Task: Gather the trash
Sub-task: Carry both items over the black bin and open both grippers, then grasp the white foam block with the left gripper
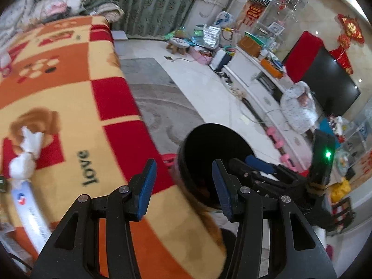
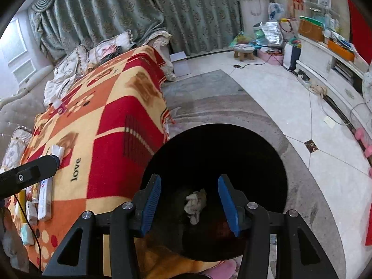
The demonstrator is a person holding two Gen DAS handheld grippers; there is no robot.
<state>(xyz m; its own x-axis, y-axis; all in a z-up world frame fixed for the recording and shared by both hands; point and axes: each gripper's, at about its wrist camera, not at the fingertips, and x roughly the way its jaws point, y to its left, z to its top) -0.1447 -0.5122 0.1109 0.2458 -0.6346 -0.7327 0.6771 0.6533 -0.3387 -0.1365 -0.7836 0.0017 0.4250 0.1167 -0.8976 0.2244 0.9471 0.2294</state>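
Note:
A round black bin point(image 2: 232, 153) stands beside the blanket-covered couch. In the right wrist view my right gripper point(image 2: 189, 201) hangs open over the bin's mouth. A crumpled pale tissue point(image 2: 195, 203) shows inside the bin between the blue pads, touching neither. My left gripper point(image 1: 183, 186) is open and empty over the blanket's edge, next to the bin point(image 1: 209, 148). A white crumpled tissue point(image 1: 25, 153) lies on the blanket to its left. It shows in the right wrist view as the tissue point(image 2: 57, 151) by a left gripper finger point(image 2: 44, 166).
The orange, red and yellow blanket point(image 2: 104, 121) covers the couch. A white box point(image 2: 45, 200) and small packets lie at its near left end. A grey rug point(image 2: 209, 93) and pale tiles lie beyond the bin. A white TV cabinet point(image 1: 255, 69) and pink dumbbells point(image 1: 276, 137) line the right.

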